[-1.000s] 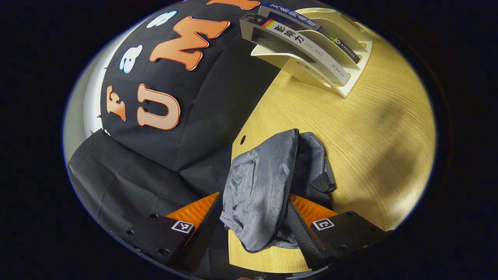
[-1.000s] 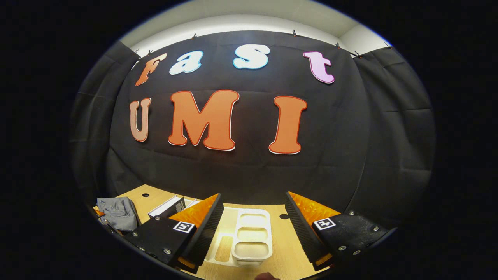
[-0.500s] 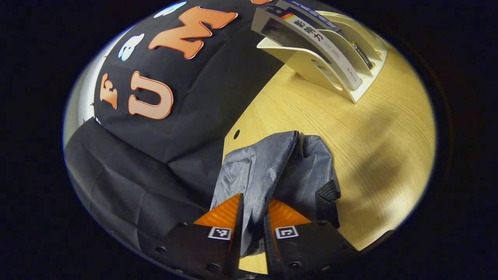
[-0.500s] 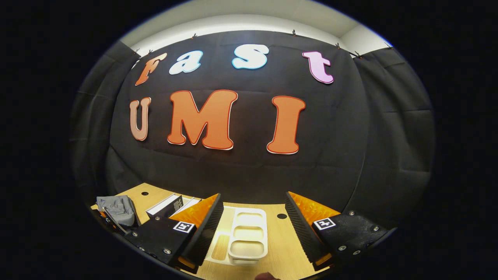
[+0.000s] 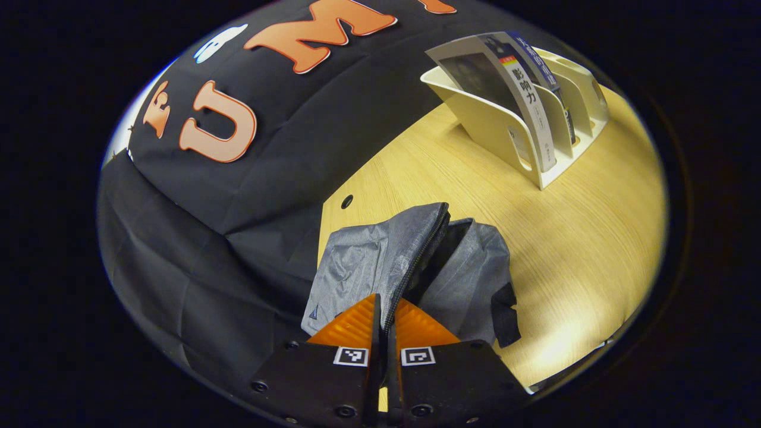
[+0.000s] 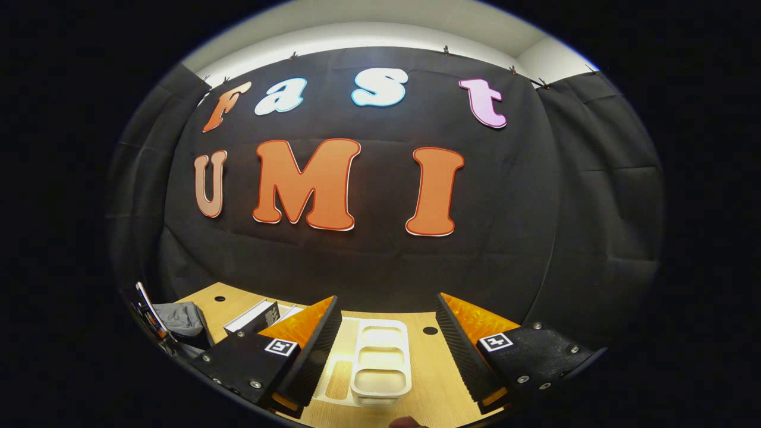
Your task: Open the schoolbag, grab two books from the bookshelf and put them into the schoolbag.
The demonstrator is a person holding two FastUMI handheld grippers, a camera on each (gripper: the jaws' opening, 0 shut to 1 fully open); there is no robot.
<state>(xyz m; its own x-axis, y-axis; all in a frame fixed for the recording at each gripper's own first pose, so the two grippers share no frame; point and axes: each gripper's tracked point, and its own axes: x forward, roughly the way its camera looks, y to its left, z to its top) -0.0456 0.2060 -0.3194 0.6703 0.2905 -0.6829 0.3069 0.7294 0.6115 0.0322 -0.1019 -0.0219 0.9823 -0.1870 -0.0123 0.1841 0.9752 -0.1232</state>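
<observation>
Left gripper view: the left gripper [image 5: 385, 315] pinches the grey schoolbag [image 5: 410, 270] at its zipper edge on the wooden table [image 5: 571, 238]; beyond stands the white bookshelf [image 5: 523, 128] holding two books [image 5: 523, 89]. The right gripper [image 6: 386, 333] hangs wide open, empty, above that shelf.

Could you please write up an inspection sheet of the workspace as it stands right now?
Surface: light wooden table, with a round hole near the schoolbag.
Job's things: grey schoolbag slumped, its zip parted at the top; two books leaning in the cream bookshelf.
Clutter: white compartment tray on the table.
Grippers: left gripper fingers pinched on the schoolbag's zip edge; right gripper open above the tray, holding nothing.
Cables: nothing seen.
Surroundings: black cloth wall; pale wall above.
</observation>
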